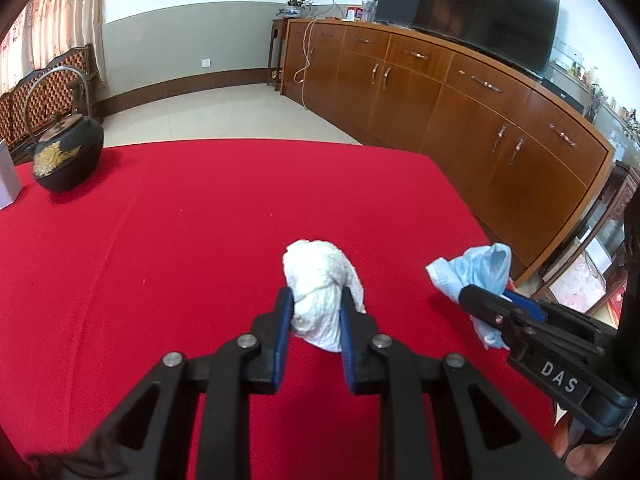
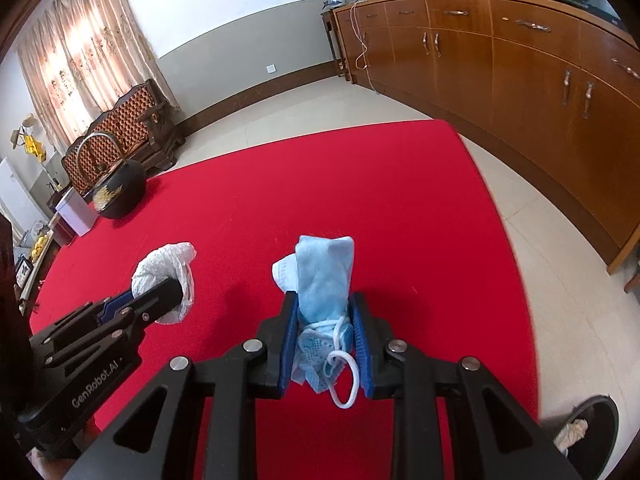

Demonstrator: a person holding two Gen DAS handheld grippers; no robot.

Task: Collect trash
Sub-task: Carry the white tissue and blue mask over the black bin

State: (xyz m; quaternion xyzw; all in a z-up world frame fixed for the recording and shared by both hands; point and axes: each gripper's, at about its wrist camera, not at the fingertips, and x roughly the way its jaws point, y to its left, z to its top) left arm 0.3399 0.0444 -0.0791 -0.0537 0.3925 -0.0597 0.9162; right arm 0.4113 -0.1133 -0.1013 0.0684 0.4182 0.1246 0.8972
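Note:
My left gripper is shut on a crumpled white tissue wad, held above the red tablecloth. To its right in the left wrist view, my right gripper clamps a crumpled light-blue face mask. In the right wrist view the right gripper is shut on the blue face mask, whose white ear loop dangles between the pads. The left gripper shows at the left there, with the white wad in its jaws.
A black iron teapot and a white box stand at the table's far left. A long wooden cabinet with a dark TV runs along the right, across a strip of tiled floor. A dark bin sits low right.

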